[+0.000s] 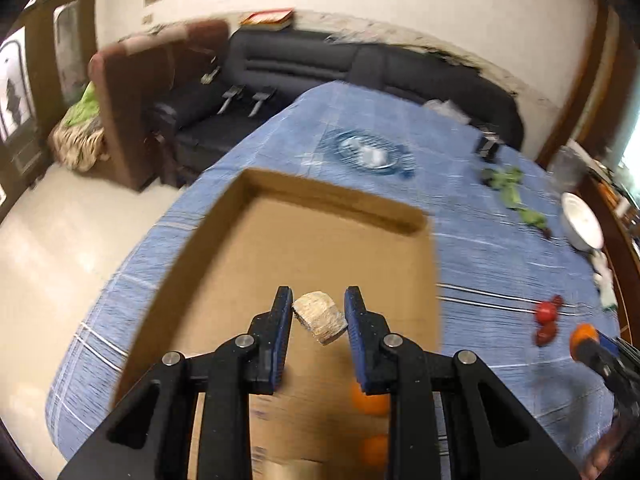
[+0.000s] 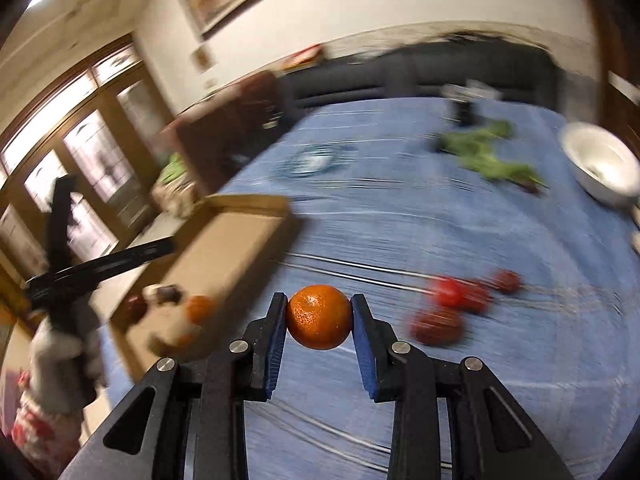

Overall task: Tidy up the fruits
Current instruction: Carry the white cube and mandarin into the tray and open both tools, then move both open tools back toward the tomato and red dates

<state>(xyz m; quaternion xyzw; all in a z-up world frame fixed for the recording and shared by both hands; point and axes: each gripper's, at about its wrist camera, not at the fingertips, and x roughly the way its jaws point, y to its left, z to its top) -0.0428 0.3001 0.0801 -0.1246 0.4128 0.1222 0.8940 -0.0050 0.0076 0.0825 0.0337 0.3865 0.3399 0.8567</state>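
My left gripper is shut on a pale tan chunk of fruit and holds it over the open cardboard box. Two oranges lie in the box near its right wall. My right gripper is shut on an orange above the blue tablecloth, right of the box. Several red fruits lie on the cloth to the right; they also show in the left wrist view. The right gripper with its orange shows at the left view's right edge.
A white bowl stands at the far right of the table, leafy greens beside it. A blue patterned plate sits beyond the box. A dark sofa and a brown chair stand behind the table.
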